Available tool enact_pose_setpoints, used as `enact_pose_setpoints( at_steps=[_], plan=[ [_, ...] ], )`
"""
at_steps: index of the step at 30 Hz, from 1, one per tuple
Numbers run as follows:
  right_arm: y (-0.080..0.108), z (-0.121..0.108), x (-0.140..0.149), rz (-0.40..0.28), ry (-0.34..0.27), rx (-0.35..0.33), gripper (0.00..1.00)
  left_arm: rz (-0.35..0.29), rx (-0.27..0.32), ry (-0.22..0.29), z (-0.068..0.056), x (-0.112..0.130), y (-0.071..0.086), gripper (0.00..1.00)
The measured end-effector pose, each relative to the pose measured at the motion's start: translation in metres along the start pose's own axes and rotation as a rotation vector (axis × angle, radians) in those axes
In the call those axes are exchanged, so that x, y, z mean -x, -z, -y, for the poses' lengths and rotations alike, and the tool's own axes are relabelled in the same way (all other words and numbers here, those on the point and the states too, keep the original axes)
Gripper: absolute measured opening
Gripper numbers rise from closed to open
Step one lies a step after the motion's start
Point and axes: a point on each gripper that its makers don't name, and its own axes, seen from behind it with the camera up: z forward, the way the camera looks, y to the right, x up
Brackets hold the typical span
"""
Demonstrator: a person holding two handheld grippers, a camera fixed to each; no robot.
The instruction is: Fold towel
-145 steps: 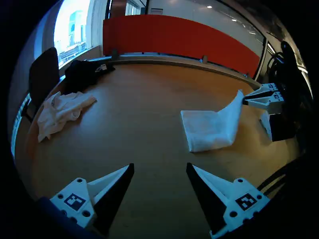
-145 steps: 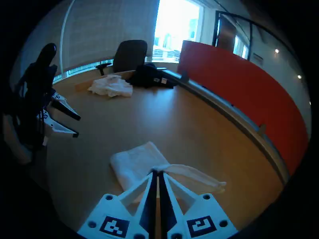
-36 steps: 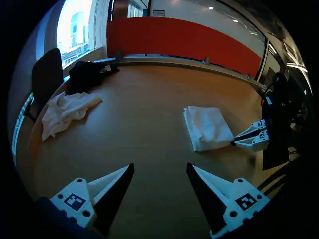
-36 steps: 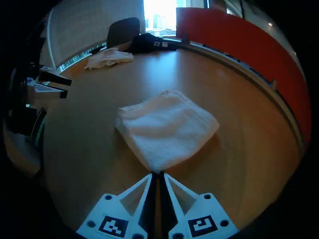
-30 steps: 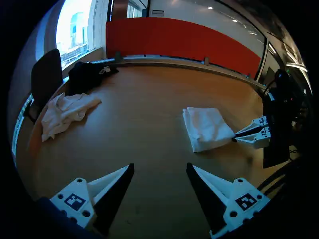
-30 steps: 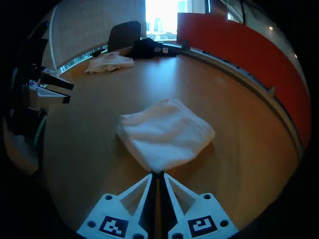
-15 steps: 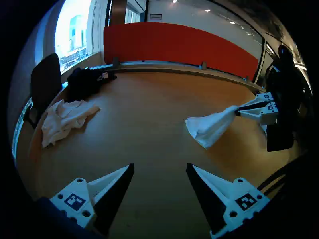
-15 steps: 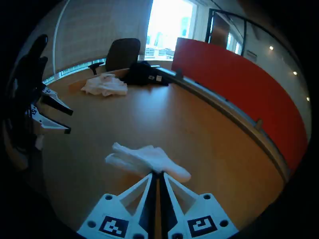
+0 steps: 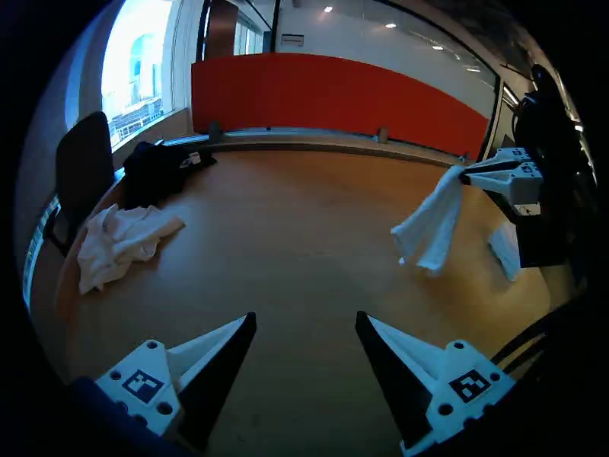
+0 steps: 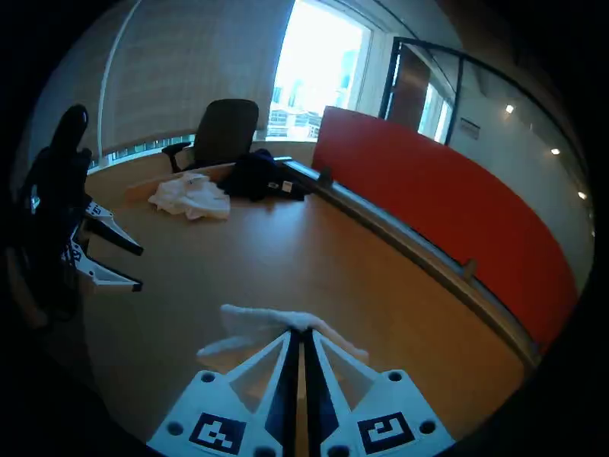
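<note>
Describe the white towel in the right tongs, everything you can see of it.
The white towel looks like soft terry cloth. It hangs limp in loose folds from one pinched end, which the shut right tongs grip above the wooden table. Its lower end droops toward the tabletop; whether it touches is unclear. Nothing else touches it.

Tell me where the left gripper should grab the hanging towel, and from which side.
Grip the towel at its loose bottom end, approaching level from the side facing the left gripper. The right gripper pinches the top, so the rest hangs loose and narrow.
</note>
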Motion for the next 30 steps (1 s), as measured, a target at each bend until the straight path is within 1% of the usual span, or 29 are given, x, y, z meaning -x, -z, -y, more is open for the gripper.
enact_pose_setpoints(
  at_steps=[6, 13, 20, 30],
  plan=[
    [0.014, -0.014, 0.0, -0.002, -0.021, 0.012, 0.05, -0.004, 0.01, -0.004, -0.005, -0.005, -0.002, 0.97],
    [0.033, -0.041, 0.003, -0.003, -0.03, 0.051, 0.05, -0.005, 0.021, -0.01, -0.009, -0.009, -0.004, 0.97],
    [0.056, -0.074, 0.013, 0.0, -0.056, 0.095, 0.05, -0.003, 0.026, -0.026, -0.012, -0.013, -0.009, 0.97],
    [0.094, -0.126, 0.039, 0.018, -0.099, 0.166, 0.05, 0.012, 0.026, -0.032, -0.014, -0.014, -0.014, 0.97]
  ],
)
